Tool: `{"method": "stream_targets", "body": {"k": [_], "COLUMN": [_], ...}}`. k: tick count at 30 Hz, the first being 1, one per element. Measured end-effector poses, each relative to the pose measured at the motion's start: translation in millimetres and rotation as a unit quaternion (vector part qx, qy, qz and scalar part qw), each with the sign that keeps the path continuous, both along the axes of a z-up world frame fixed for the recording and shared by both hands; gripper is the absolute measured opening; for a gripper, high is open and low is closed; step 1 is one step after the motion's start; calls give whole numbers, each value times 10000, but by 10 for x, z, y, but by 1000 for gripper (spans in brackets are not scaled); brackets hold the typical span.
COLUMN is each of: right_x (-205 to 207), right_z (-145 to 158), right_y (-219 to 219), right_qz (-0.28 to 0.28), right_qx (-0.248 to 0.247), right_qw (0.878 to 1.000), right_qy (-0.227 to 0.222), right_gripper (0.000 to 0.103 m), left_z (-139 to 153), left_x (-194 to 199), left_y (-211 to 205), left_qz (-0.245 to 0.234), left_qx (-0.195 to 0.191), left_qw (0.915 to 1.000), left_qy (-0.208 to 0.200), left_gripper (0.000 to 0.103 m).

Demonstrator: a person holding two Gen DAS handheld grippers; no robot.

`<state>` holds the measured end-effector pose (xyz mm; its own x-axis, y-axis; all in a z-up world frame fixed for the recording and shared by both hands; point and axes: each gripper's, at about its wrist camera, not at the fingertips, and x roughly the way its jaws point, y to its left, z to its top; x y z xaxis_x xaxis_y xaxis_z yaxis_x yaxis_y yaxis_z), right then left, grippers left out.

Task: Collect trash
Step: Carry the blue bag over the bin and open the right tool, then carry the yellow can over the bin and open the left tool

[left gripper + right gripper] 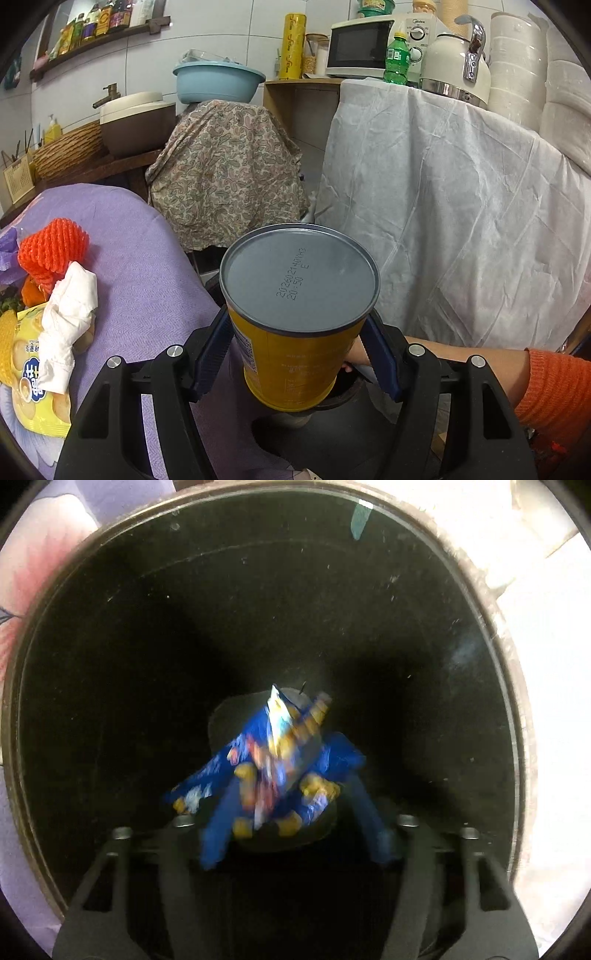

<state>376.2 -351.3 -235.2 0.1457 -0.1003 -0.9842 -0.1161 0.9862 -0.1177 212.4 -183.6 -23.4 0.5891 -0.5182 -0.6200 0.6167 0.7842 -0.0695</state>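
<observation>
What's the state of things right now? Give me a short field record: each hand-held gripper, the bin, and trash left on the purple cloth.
left hand-held gripper: shut on yellow can, which is upside down
right hand-held gripper: open, pointing down into the bin; blue snack wrapper blurred between the fingers
bin: black, round, inside dark
trash left on cloth: orange foam net, white tissue, yellow snack bag
</observation>
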Motion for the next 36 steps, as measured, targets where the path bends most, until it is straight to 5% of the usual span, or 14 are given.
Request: {"method": "stream_targets", "body": {"k": [18,23,29,36], "right_x": [-748,-1160,-1610,-1886], "right_z": [946,1324,1850,1895], "right_y": [-309,-768,-1232,-1395], "right_qz": [138,-180,-593,-748], "right_qx": [480,351,82,75], "right_qw": [9936,9871,9739,9682], "right_qy": [-1011,-1554,-2187,-2384], "right_gripper": [66,66,72,73], "left_z": [-241,-480,-878,-1346], "left_x": [92,175,321,709], "left_y": [-151,-395,-842,-1138], "left_qz": [223,356,372,478], "left_qx": [-84,-258,-12,463], "left_qw": [9992,9963,9950,9898], "left_qy": [330,745,928,1259], "left_gripper": [67,67,67,67]}}
